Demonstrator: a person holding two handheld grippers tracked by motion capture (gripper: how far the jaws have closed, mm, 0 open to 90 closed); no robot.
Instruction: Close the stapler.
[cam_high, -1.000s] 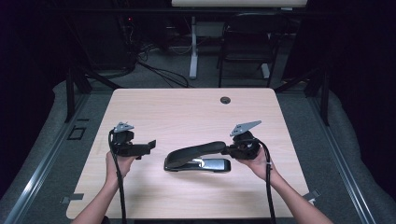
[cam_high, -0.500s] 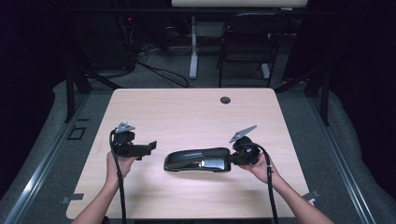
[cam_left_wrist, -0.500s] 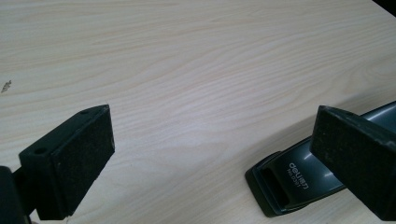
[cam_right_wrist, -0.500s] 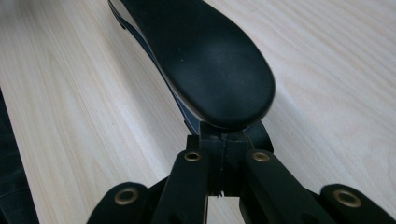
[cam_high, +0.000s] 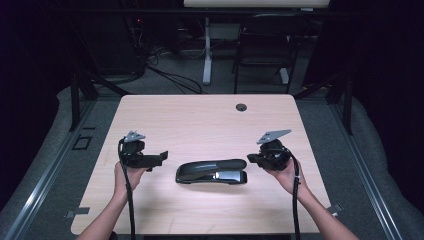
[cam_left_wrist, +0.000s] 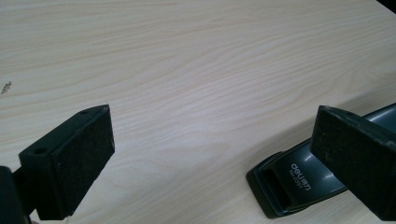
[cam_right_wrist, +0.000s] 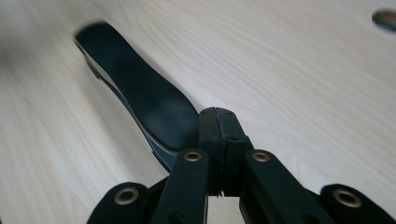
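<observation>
Black stapler (cam_high: 211, 172) lies flat at surface (cam_high: 200, 120) centre-front, between both hands. Right claw (cam_high: 252, 159) pressed together, empty, just beside stapler's end; left claw (cam_high: 161, 157) spread wide, likely poised to steady it.

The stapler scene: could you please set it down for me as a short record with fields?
Surface: wooden table, with a round hole near the far edge
Stapler: black, closed, lying flat lengthwise between the two grippers
Left gripper: open, fingers spread, beside the stapler's left end, not touching it
Right gripper: fingers pressed together with nothing between them, just off the stapler's right end
Stapler marking: "deli" label on the end seen in the left gripper view
</observation>
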